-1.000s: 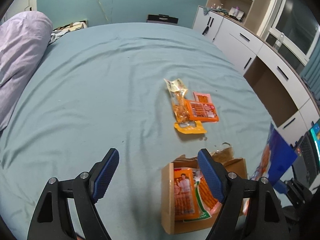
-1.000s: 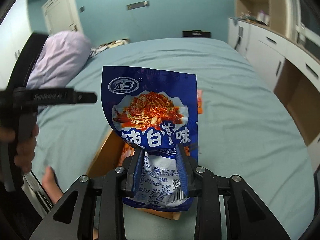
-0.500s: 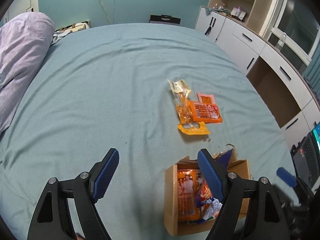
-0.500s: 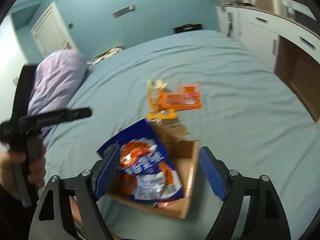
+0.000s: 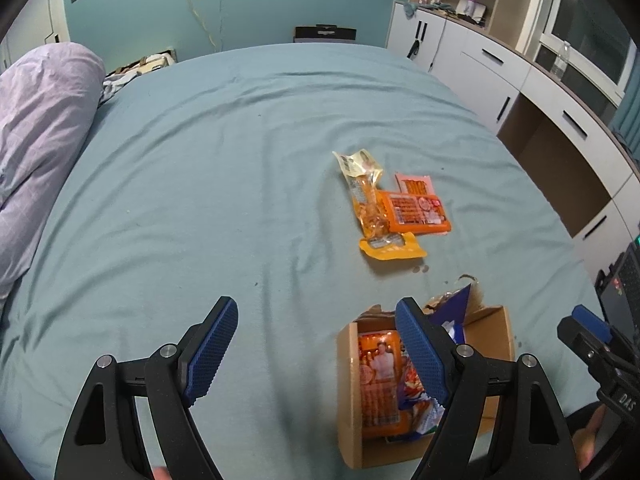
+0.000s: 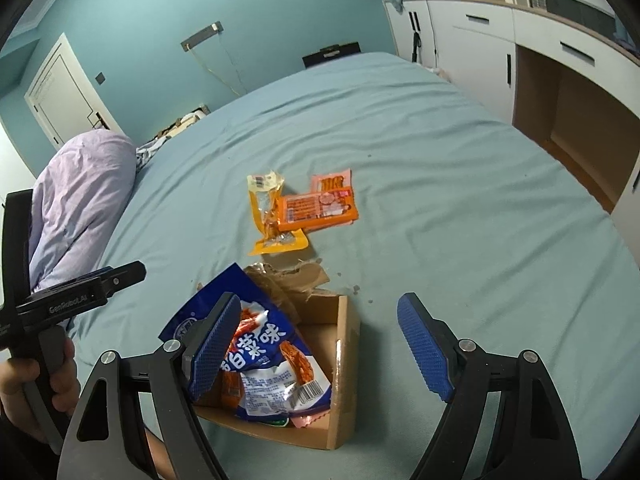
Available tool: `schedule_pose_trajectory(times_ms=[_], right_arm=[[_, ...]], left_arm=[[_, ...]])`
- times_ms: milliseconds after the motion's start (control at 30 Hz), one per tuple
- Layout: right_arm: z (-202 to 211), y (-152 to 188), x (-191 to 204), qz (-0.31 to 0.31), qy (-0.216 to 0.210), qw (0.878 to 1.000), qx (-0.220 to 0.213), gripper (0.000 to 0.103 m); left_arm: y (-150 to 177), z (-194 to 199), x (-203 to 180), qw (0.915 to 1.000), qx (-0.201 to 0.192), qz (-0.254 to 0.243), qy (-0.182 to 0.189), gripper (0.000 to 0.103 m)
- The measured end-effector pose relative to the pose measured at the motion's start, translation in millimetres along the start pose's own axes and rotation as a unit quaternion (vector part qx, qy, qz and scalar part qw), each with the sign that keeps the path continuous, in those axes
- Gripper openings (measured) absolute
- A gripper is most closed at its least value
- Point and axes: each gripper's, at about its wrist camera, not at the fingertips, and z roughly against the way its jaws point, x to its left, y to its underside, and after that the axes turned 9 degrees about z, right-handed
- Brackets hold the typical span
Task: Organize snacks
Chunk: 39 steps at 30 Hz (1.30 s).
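On the bed [image 6: 460, 208] I see a cardboard box [image 6: 344, 364] at the near edge, blue noodle bag [image 6: 260, 344] lying inside over orange packs. Beyond the box, a cluster of orange snack packets [image 6: 316, 206] sits loose on the sheet. Right gripper [image 6: 320, 344] released, empty above the box. Left gripper [image 5: 316, 344] also spread, holding nothing.

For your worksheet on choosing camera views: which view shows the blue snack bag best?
The right wrist view: the blue snack bag lies face up in the cardboard box, print visible. The left wrist view shows only slivers behind the left gripper.
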Motion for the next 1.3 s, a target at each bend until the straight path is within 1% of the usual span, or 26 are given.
schedule_pose_trajectory(times_ms=[100,200,267,333,400,467,533,567,600,667,733,800,867,1000,1100,1233,1300], right_arm=[[-5.4,-2.4,-2.2,-0.003,-0.001,1.000,0.010,0.080],[-12.8,-6.4,-0.6,0.008,0.004,1.000,0.021,0.080],[-16.6,-8.5,2.2,0.020,0.010,0.999,0.024,0.080],[-18.4,-13.0,6.8,0.042,0.023,0.999,0.022,0.080],[-16.6,-16.2,8.4,0.060,0.041,0.997,0.009,0.080],[-11.3,-19.2,6.9,0.071,0.089,0.993,-0.014,0.080],[-9.0,-22.0,1.7,0.066,0.158,0.985,-0.025,0.080],[-9.6,-23.5,-2.1,0.059,0.177,0.982,-0.025,0.080],[-10.7,-25.5,-7.8,0.047,0.185,0.981,-0.022,0.080],[-16.0,-28.7,-20.2,0.018,0.172,0.985,-0.007,0.080],[-27.6,-31.0,-30.8,-0.007,0.158,0.987,0.022,0.080],[-40.8,-36.0,-36.6,-0.013,0.155,0.987,0.048,0.080],[-53.3,-45.5,-40.1,-0.014,0.139,0.988,0.066,0.080],[-88.7,-78.6,-47.6,-0.018,0.077,0.992,0.094,0.080],[-123.6,-98.2,-49.4,-0.011,0.041,0.992,0.120,0.080],[-167.0,-115.1,-49.7,0.004,0.020,0.988,0.151,0.080],[-187.7,-123.5,-47.9,0.014,0.017,0.986,0.166,0.080]], left_arm=[[0.1,-2.8,-5.6,1.0000,0.005,-0.007,-0.003,0.082],[1.5,-6.9,-14.1,0.9996,0.019,-0.019,0.006,0.082],[3.1,-10.2,-22.5,0.9991,0.022,-0.035,-0.001,0.082],[3.9,-12.1,-27.5,0.9986,0.021,-0.048,-0.009,0.082],[3.7,-15.0,-33.3,0.9977,0.021,-0.062,-0.016,0.082],[1.8,-19.3,-36.6,0.9973,0.027,-0.067,-0.016,0.083],[-1.5,-23.3,-36.5,0.9975,0.034,-0.060,-0.012,0.083],[-2.6,-24.4,-36.3,0.9976,0.036,-0.058,-0.013,0.084],[-4.1,-26.0,-36.0,0.9976,0.037,-0.057,-0.015,0.086],[-6.9,-29.9,-36.2,0.9973,0.039,-0.058,-0.021,0.088],[-9.6,-32.9,-36.7,0.9970,0.044,-0.061,-0.020,0.088],[-12.1,-36.7,-36.4,0.9969,0.048,-0.061,-0.015,0.088],[-15.5,-42.5,-35.7,0.9966,0.052,-0.062,-0.017,0.088],[-22.3,-56.4,-32.5,0.9959,0.062,-0.061,-0.025,0.089],[-28.7,-71.6,-24.3,0.9956,0.080,-0.042,-0.023,0.088],[-31.8,-87.6,-17.3,0.9945,0.095,-0.032,-0.029,0.088],[-34.0,-94.7,-14.1,0.9940,0.098,-0.033,-0.035,0.089]])
